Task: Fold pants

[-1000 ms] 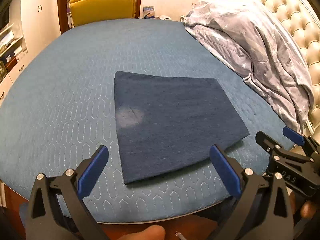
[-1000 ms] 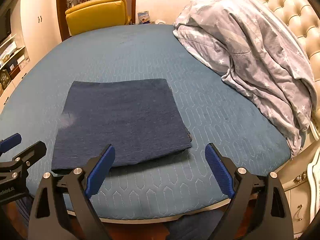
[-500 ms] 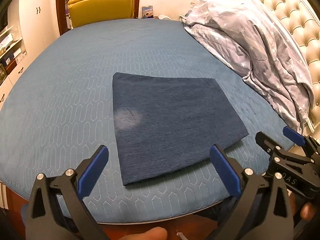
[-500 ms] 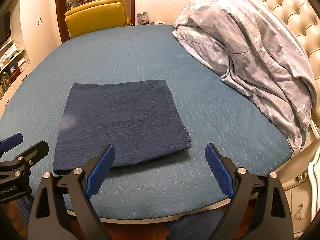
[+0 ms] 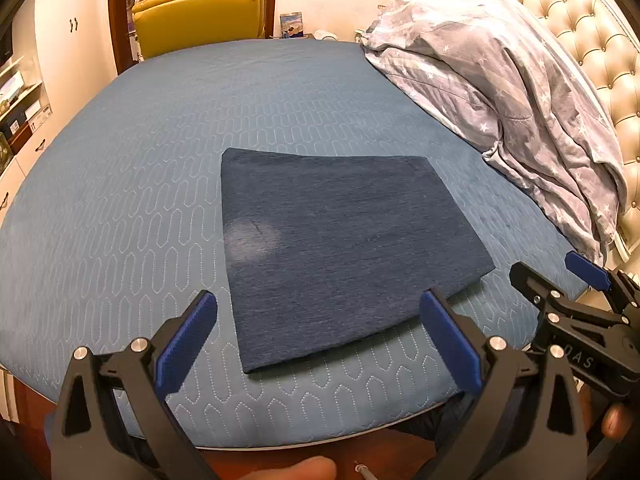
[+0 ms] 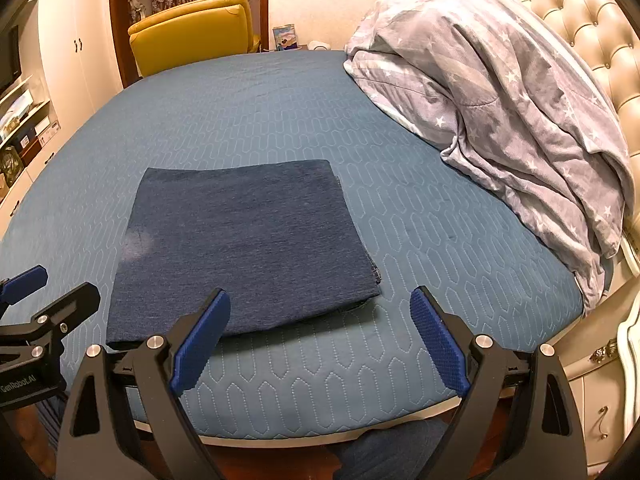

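**Pants folded, both grippers clear**

Pants lay on the blue bed as a flat, compact rectangle, near the front edge and roughly centred between the two tools. Edges looked squared; no leg or waistband stuck out. A pale worn patch showed near the left side of the top layer. At the right near corner the lower layers peeked out slightly in the right wrist view, so the stack was not perfectly flush.

Left gripper had its jaws spread wide, nothing between the pads, hovering above the near edge of the pants and not touching the cloth. Right gripper was the same: wide apart, empty, pads over the bare bedcover just in front of the fold's right corner. Each tool was visible at the side of the other's view, both off the cloth.

Judgement: folding looked essentially done. Left, at most: a nudge to line up that right corner, or one more half-fold if a smaller bundle was wanted. Nothing in view demanded it.

The rumpled star-print duvet sat well apart at the headboard side, out of the way.
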